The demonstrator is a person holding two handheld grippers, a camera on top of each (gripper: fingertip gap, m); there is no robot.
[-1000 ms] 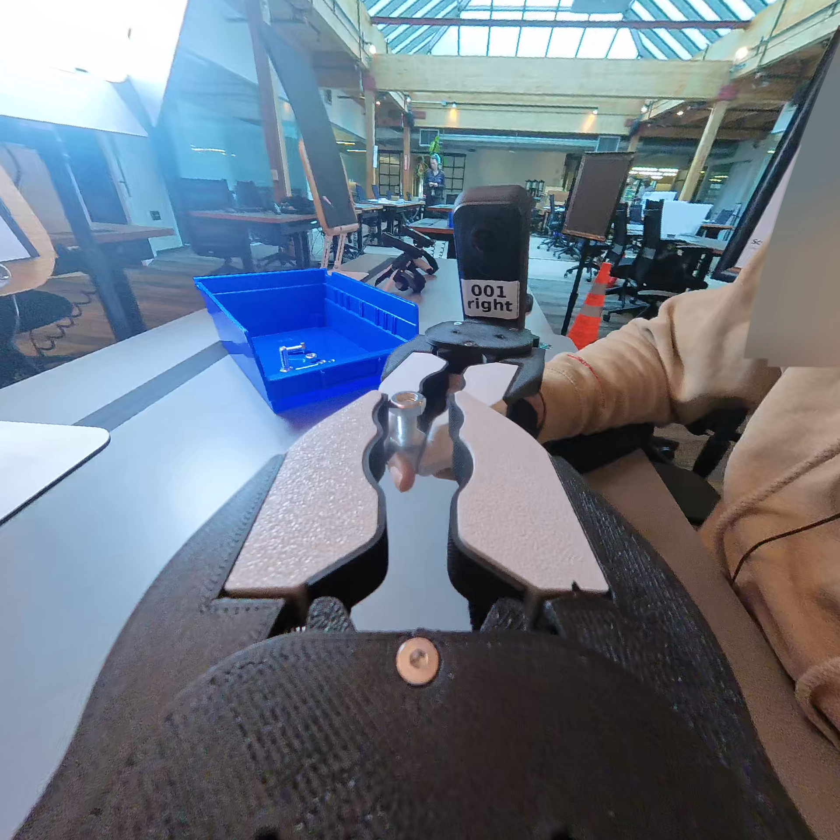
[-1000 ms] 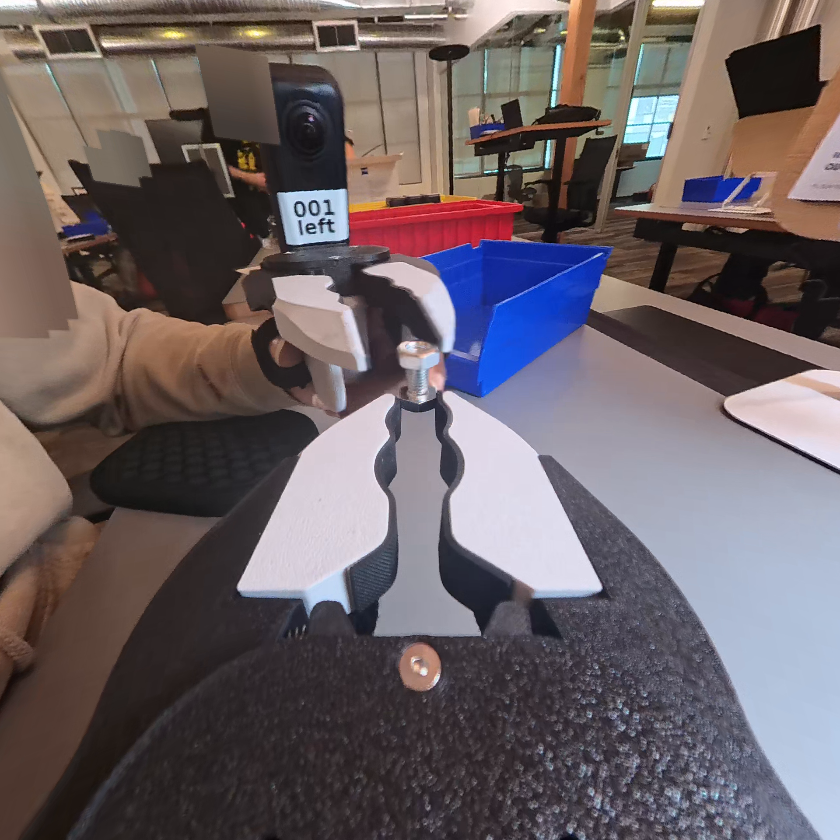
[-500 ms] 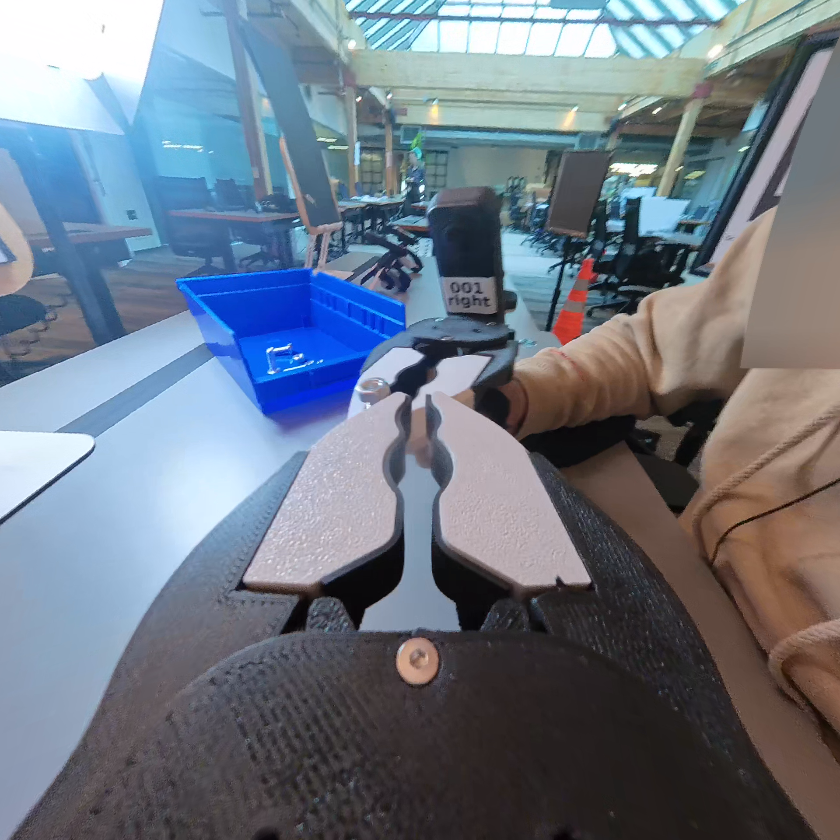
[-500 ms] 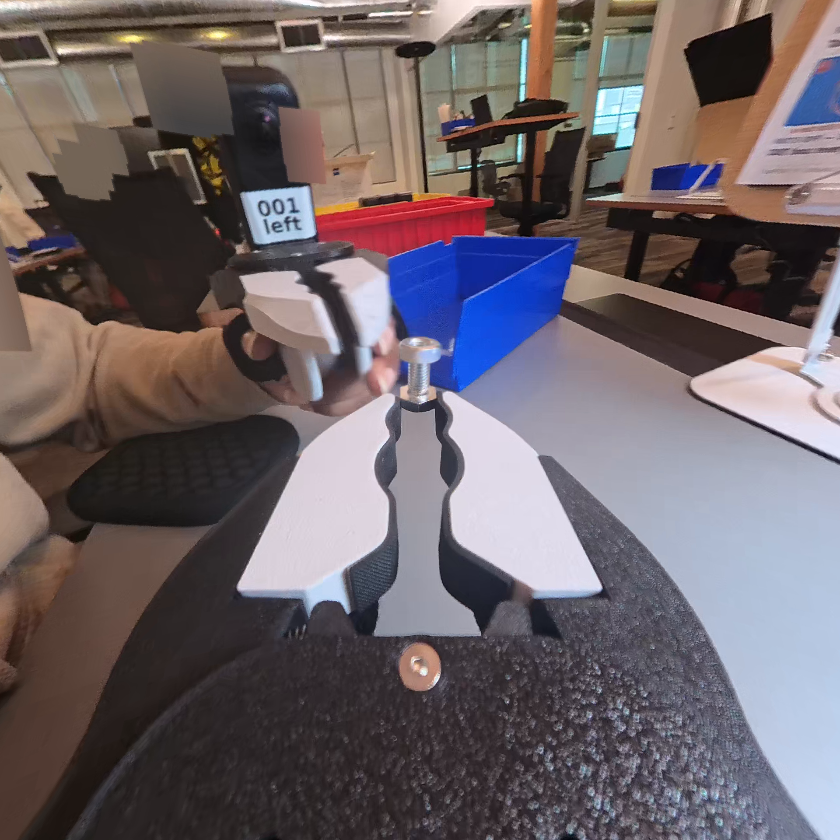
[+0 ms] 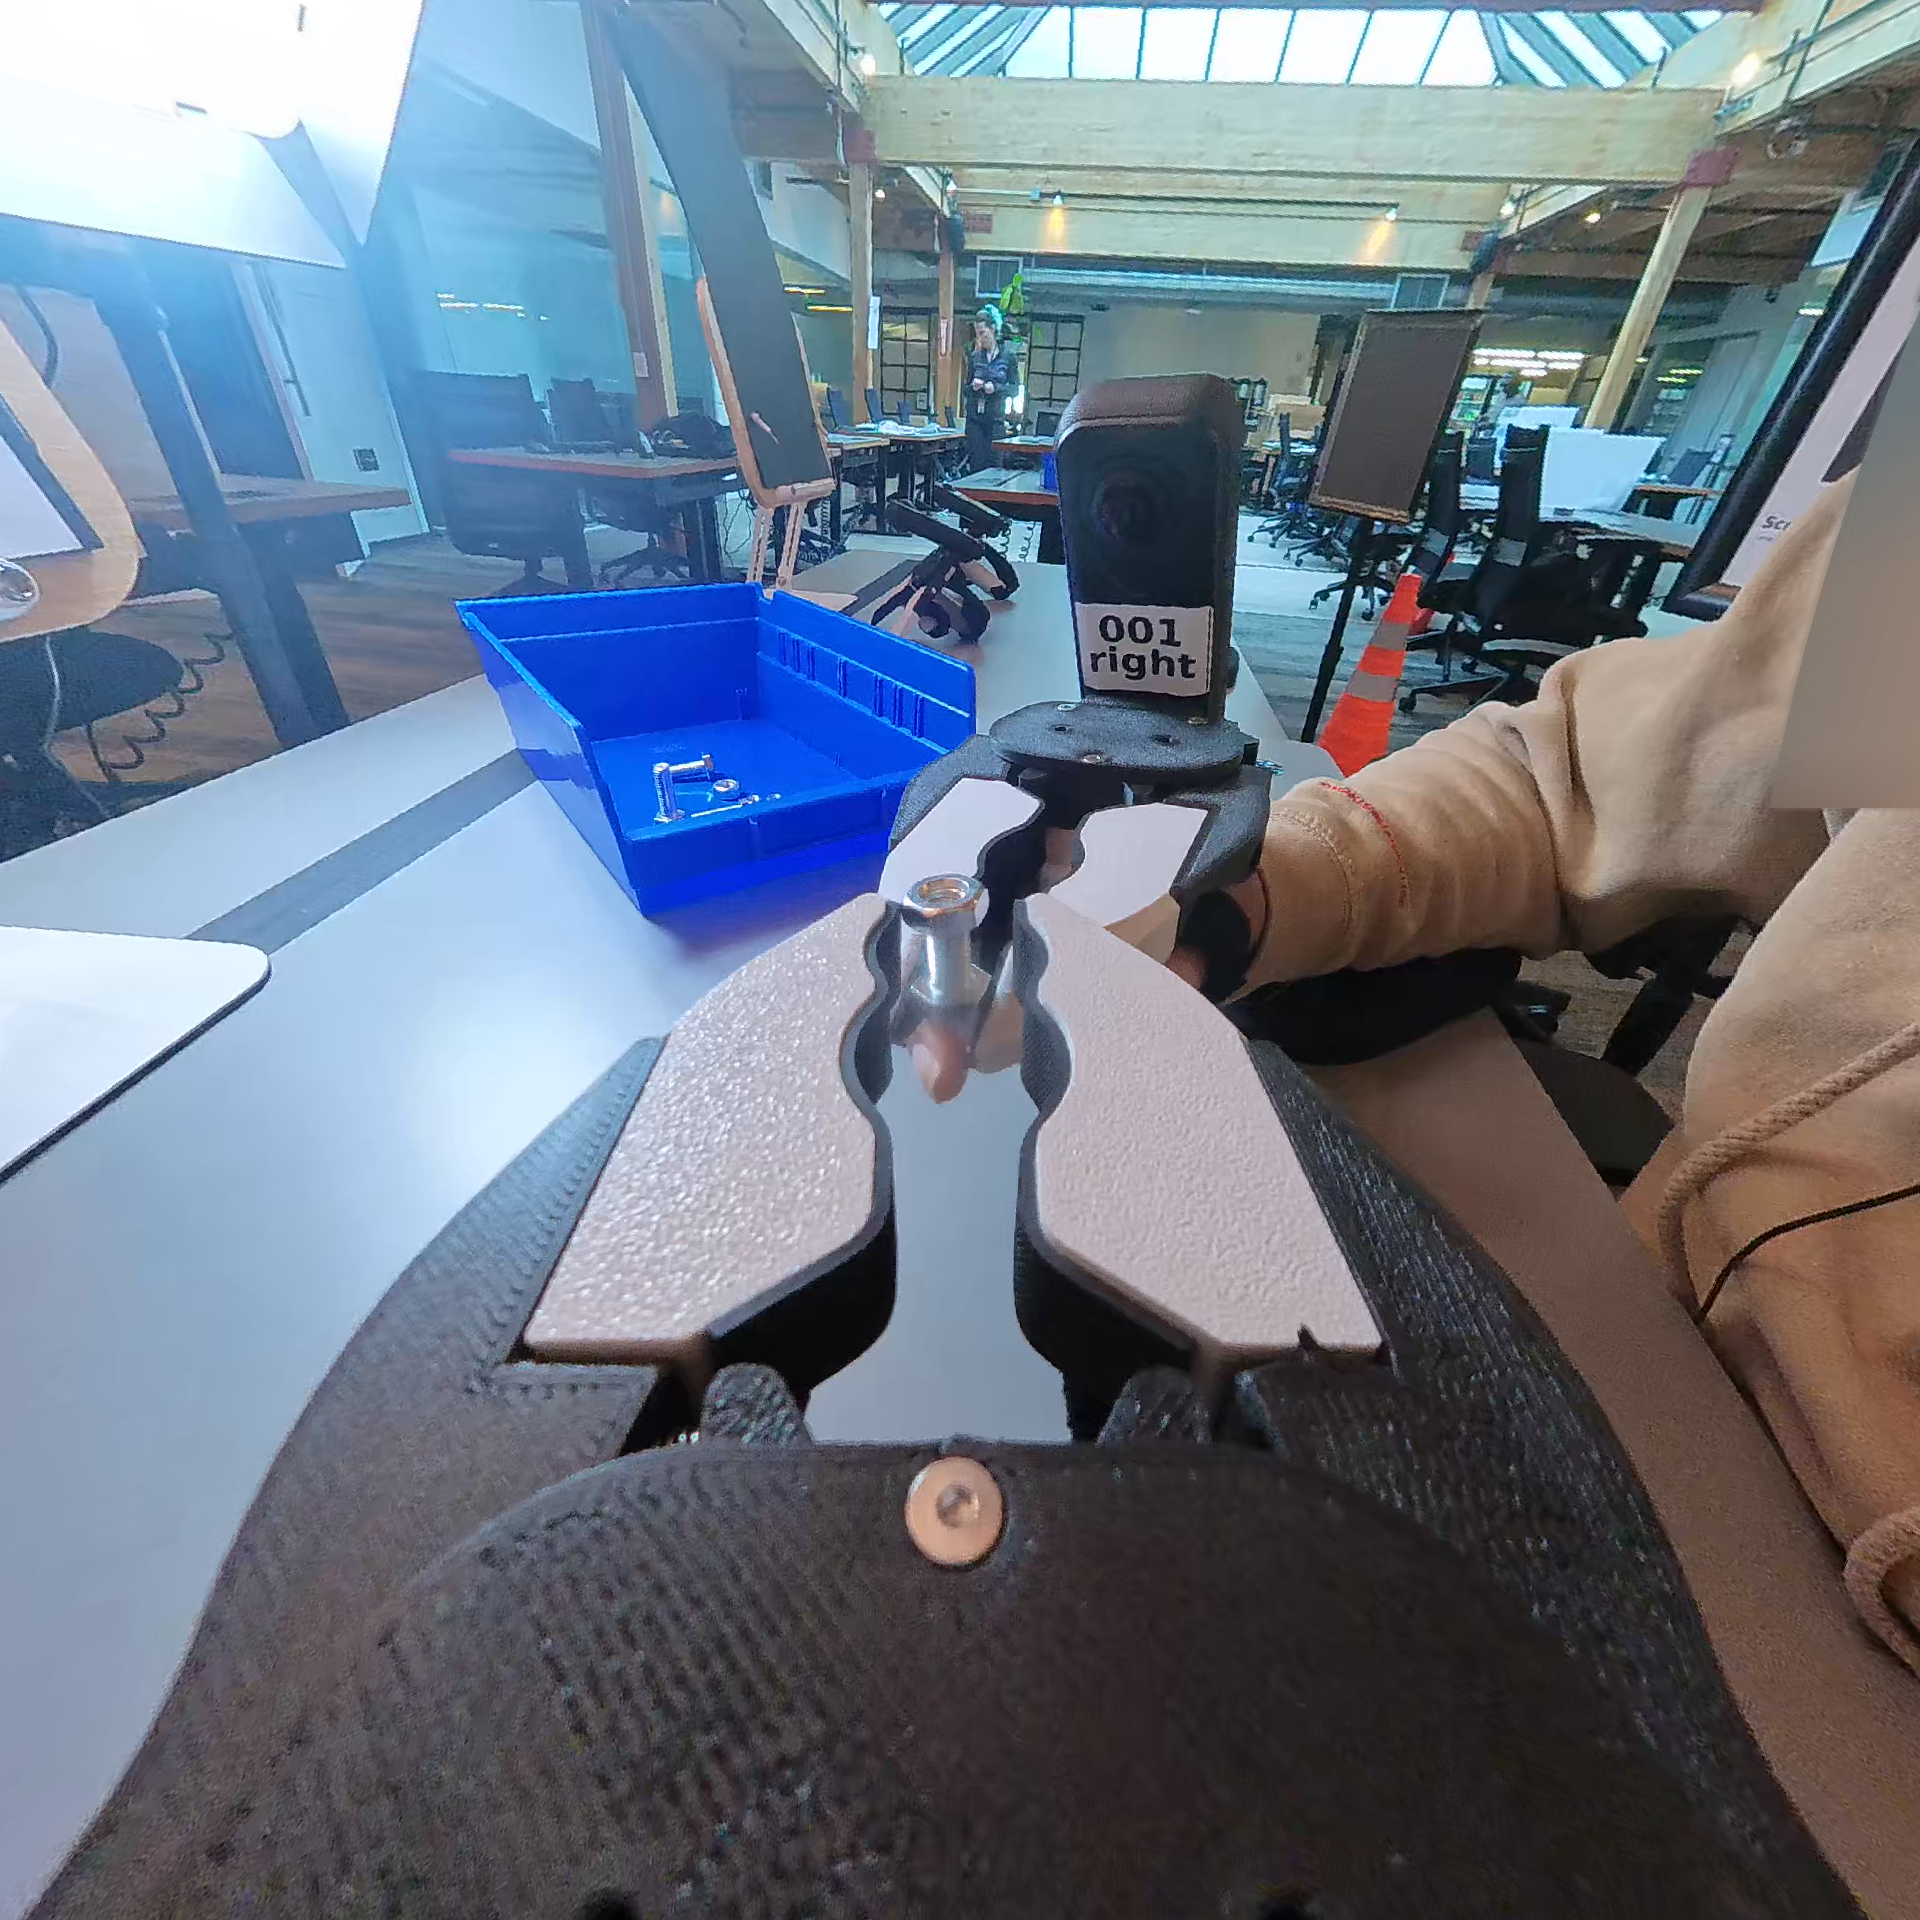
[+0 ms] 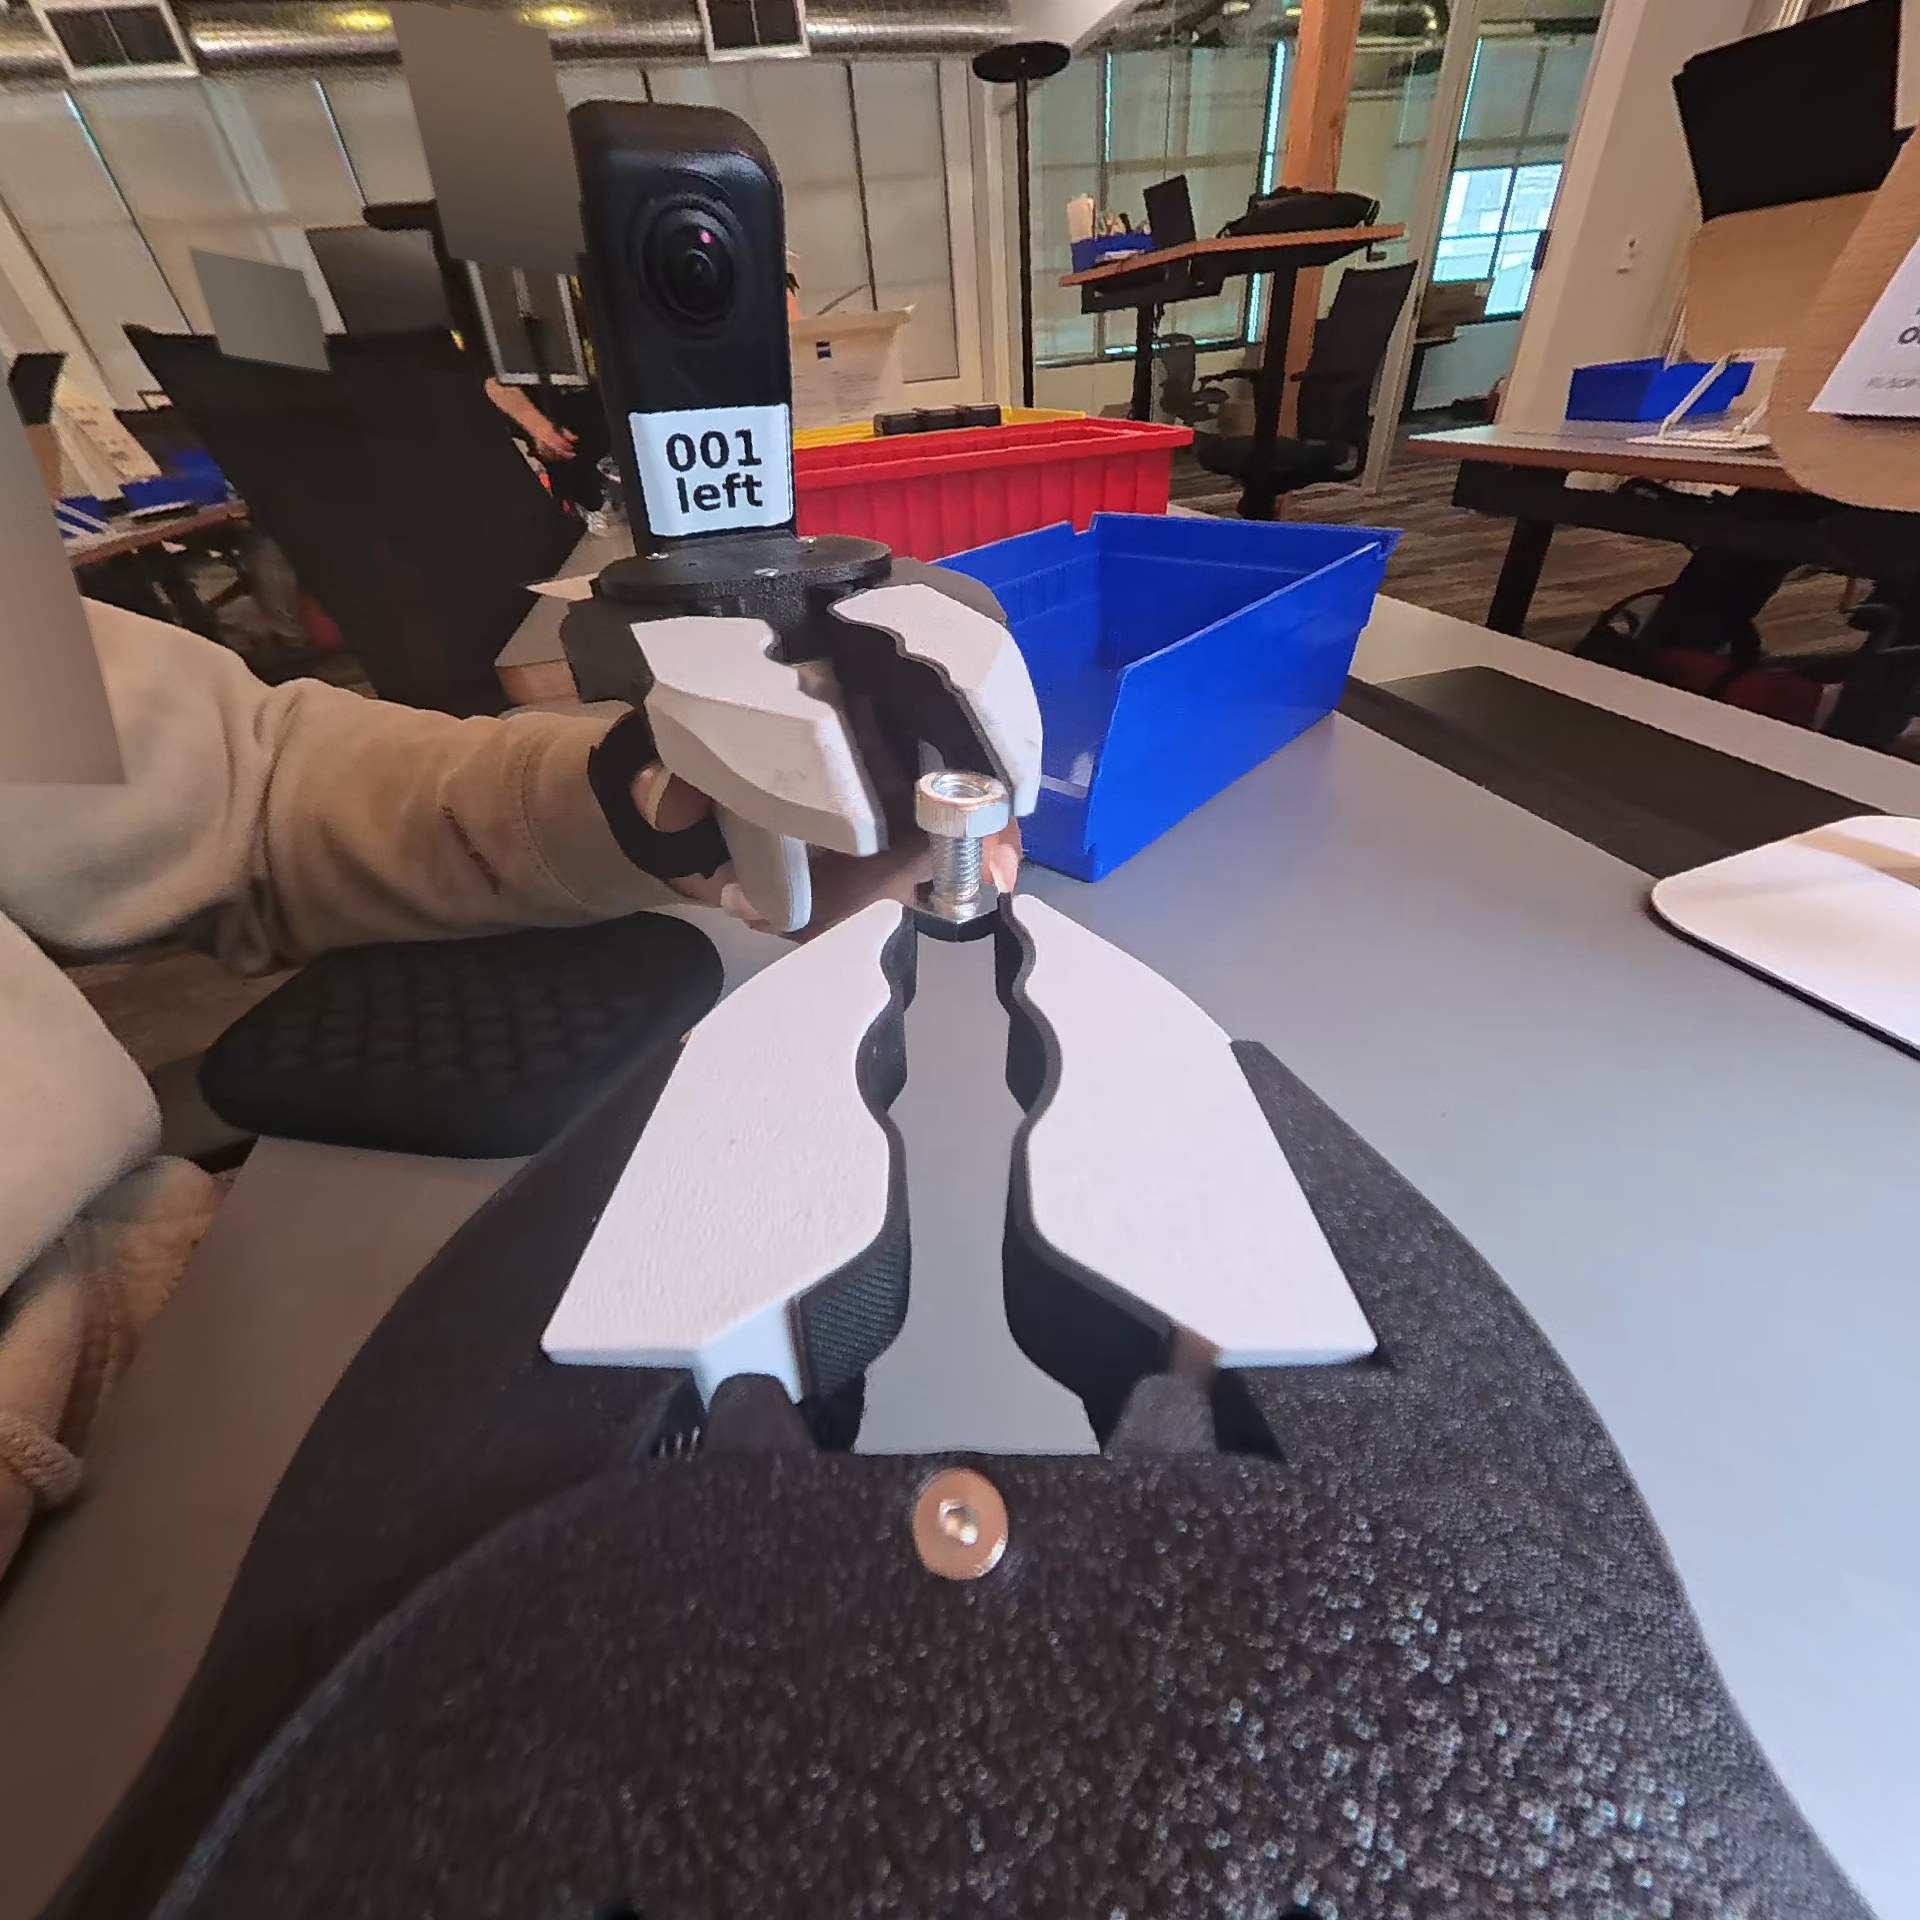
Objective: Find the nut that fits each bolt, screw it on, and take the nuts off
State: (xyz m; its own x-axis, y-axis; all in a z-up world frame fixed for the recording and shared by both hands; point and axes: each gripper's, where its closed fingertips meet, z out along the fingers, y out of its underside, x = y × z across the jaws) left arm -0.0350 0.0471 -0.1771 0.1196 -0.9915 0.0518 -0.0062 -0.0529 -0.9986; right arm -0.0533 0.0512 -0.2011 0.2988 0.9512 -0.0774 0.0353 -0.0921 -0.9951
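Observation:
A silver bolt (image 6: pixel 956 868) stands upright with a hex nut (image 6: pixel 961 802) on its top end. My right gripper (image 6: pixel 951 925) is shut on the bolt's lower end and holds it above the grey table (image 6: pixel 1403 1039). My left gripper (image 5: pixel 951 935) is open, with the nut (image 5: pixel 940 899) between its fingertips, close to the left finger (image 5: pixel 748 1132); a gap shows on the other side. In the right wrist view the left gripper (image 6: pixel 904 769) comes at the nut from behind. The right gripper (image 5: pixel 1039 842) also shows beyond the nut in the left wrist view.
A blue bin (image 5: pixel 551 686) stands on the table behind the grippers, with loose bolts and nuts (image 5: pixel 686 784) in it; it also shows in the right wrist view (image 6: pixel 1226 707). A red bin (image 6: pixel 987 478) stands behind it. A white pad (image 6: pixel 1787 914) lies to the side. A black armrest (image 6: pixel 457 1029) is at the table edge. Less than 4 cm separates the two grippers' tips. The black armrest (image 6: pixel 457 1029) sits 20 centimetres or so from the ends of my right fingers.
My left gripper was open around the nut, then closed and swung off beside the bolt. It is now open around the nut again. My right gripper has kept hold of the bolt.

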